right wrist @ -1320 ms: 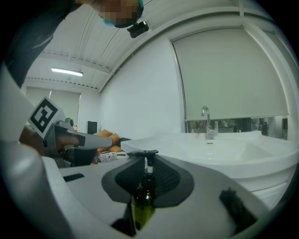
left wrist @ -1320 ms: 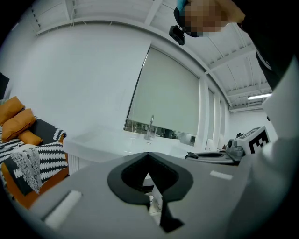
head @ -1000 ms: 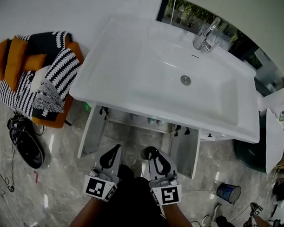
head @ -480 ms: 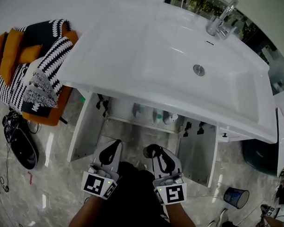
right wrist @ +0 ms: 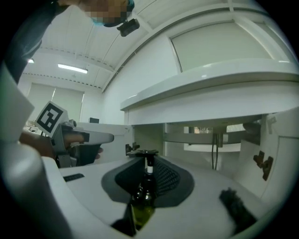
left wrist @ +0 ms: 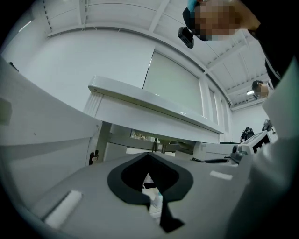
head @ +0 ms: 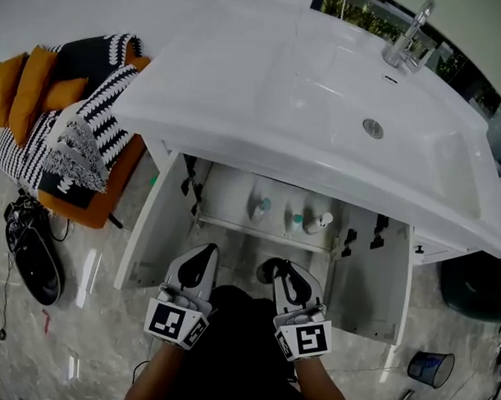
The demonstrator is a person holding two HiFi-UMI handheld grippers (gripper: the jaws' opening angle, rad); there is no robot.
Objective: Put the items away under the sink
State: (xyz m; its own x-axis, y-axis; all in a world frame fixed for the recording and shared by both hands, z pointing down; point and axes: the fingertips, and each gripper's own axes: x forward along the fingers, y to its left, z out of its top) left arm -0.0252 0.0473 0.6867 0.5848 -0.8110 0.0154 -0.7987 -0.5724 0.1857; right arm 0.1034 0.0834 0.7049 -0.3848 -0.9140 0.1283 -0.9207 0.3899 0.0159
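Called for a level, steady carry of the dark green bottle [right wrist: 142, 207], clamped upright in the right gripper [right wrist: 145, 156] before the open cabinet [head: 231, 183] under the sink [head: 336, 100], then a set-down clear of the bottles [head: 259, 207] inside (left gripper [left wrist: 149, 156] closed, seemingly empty).

I'm seeing a white sink [head: 238, 88] and a white cabinet door [head: 151, 233]. There's a dark green bottle [right wrist: 145, 198], white-banded at the neck. Black-and-white striped cushions [head: 101, 120] sit beside orange ones [head: 29, 93], on a grey marbled floor [head: 82, 312].
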